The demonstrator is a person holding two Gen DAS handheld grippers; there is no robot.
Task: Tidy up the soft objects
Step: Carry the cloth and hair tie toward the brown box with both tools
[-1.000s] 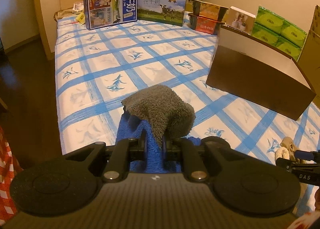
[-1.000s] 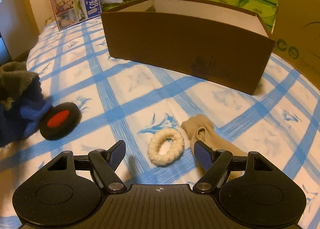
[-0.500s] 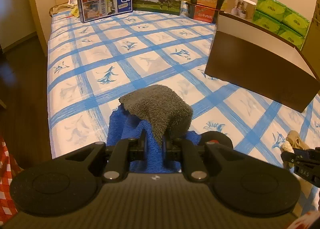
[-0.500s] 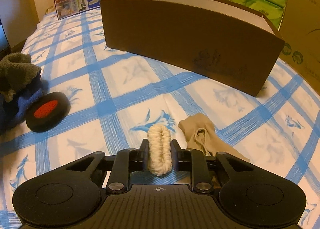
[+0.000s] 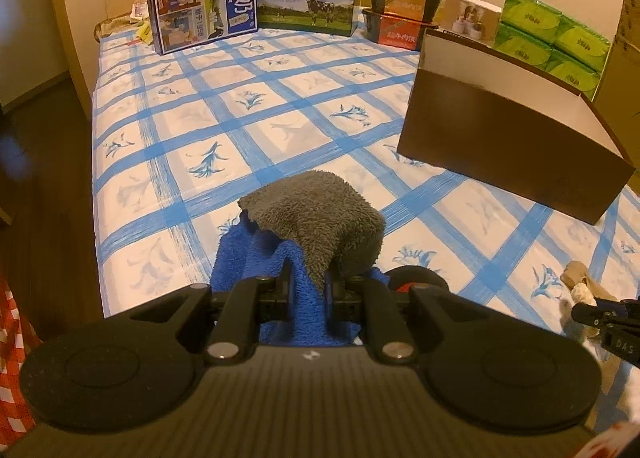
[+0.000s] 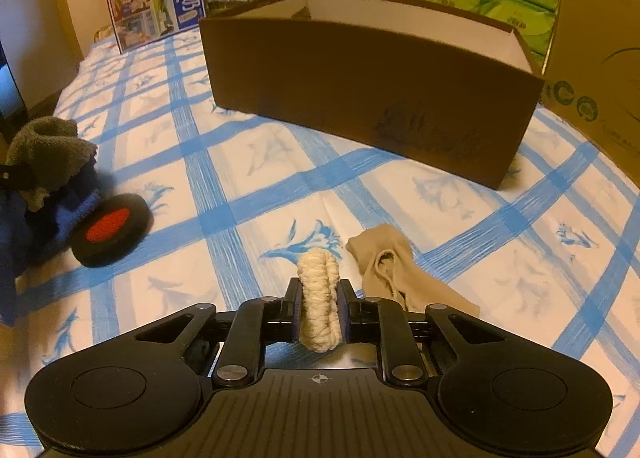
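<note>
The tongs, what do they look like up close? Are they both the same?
Yes, mostly. The left tongs and right tongs are matte black plastic, with a ribbed body, two round discs at the sides and silver pivot screws. The right pair's pads look blue. White letters "DAS" mark the right pair's side in the left view.

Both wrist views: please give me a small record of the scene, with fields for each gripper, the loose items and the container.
left gripper: shut on fluffy grey and blue cloth
right gripper: jaws just closed, shut on cream yarn ring
loose items: beige thin sock; black round pad with red centre
container: open brown cardboard box, contents hidden
surface: blue-checked sheet
</note>
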